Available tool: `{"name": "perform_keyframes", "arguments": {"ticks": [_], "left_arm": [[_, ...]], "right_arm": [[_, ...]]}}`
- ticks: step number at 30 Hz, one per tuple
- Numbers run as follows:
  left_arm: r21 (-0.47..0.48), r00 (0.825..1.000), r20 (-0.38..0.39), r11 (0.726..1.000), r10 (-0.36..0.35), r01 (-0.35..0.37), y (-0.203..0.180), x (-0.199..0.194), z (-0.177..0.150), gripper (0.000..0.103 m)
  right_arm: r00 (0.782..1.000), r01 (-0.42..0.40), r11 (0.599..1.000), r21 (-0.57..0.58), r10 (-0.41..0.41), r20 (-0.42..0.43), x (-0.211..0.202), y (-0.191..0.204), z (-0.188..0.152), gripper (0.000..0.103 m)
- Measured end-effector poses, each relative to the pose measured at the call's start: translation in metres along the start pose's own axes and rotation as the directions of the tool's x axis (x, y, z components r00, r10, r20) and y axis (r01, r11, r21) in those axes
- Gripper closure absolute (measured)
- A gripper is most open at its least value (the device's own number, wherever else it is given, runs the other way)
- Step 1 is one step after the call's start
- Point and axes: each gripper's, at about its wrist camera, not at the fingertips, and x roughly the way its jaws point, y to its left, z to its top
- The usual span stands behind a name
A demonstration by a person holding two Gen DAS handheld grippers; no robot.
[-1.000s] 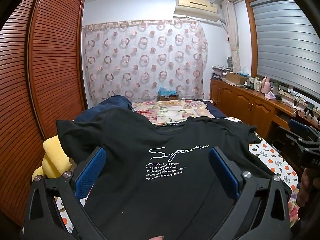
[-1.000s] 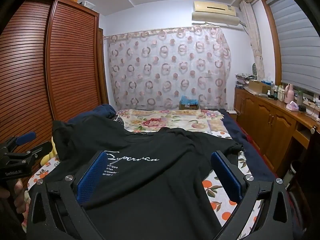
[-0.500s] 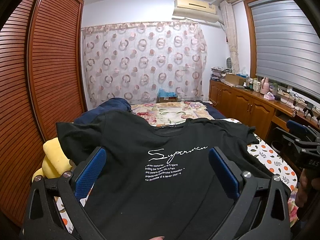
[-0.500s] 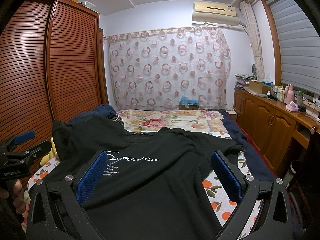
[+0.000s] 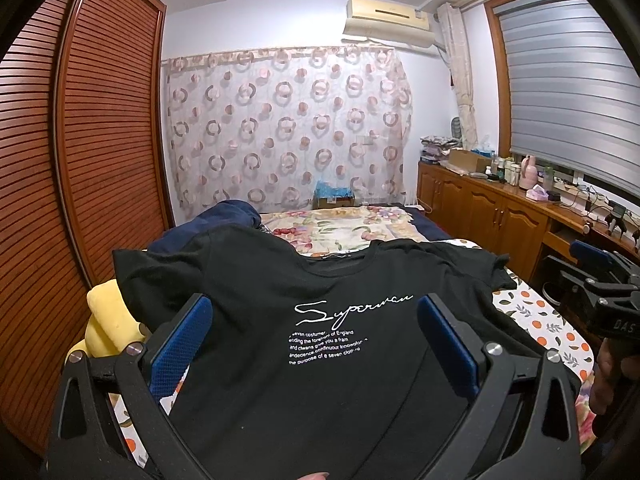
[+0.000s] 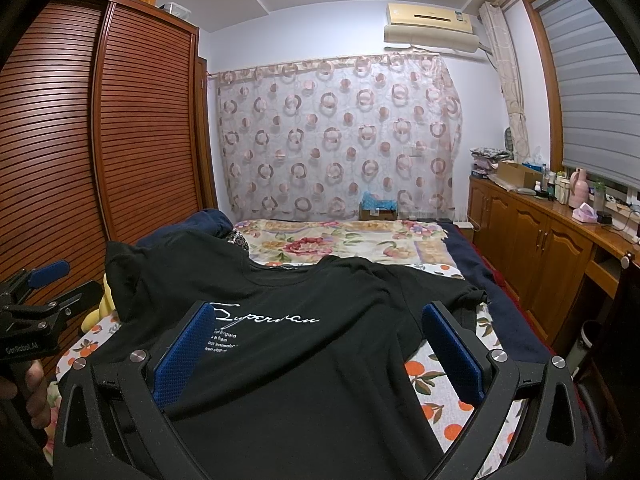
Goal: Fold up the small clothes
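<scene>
A black T-shirt point(image 5: 320, 280) with white script print lies spread face up on the bed, collar away from me. It also shows in the right wrist view point(image 6: 328, 312). My left gripper point(image 5: 314, 320) is open and empty, hovering over the shirt's lower middle. My right gripper point(image 6: 318, 328) is open and empty over the shirt's lower right part. Each gripper shows at the edge of the other's view: the right one point(image 5: 600, 276), the left one point(image 6: 36, 284).
The bed carries an orange-print sheet point(image 6: 440, 376), a floral quilt point(image 6: 344, 240) and navy bedding point(image 5: 224, 220). A yellow plush toy point(image 5: 108, 320) lies at the left edge. A slatted wardrobe point(image 5: 80, 160) stands left, wooden cabinets point(image 6: 540, 248) right.
Both grippers have tilted up slightly, so the shirt sits a little lower in the views. The shirt has not moved.
</scene>
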Motion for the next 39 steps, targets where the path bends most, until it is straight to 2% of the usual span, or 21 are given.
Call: {"name": "perform_keyframes", "arguments": {"ticks": [14, 39], "left_arm": [[0.006, 1.0, 0.01, 1.0, 0.0, 0.0, 0.0004, -0.0055, 0.0093, 0.0], [0.009, 1.0, 0.021, 1.0, 0.001, -0.002, -0.002, -0.0089, 0.006, 0.0]], "right_arm": [[1.0, 0.0, 1.0, 0.001, 0.0, 0.001, -0.0002, 0.0003, -0.0001, 0.0], [1.0, -0.003, 1.0, 0.003, 0.003, 0.002, -0.0016, -0.0004, 0.0019, 0.0]]}}
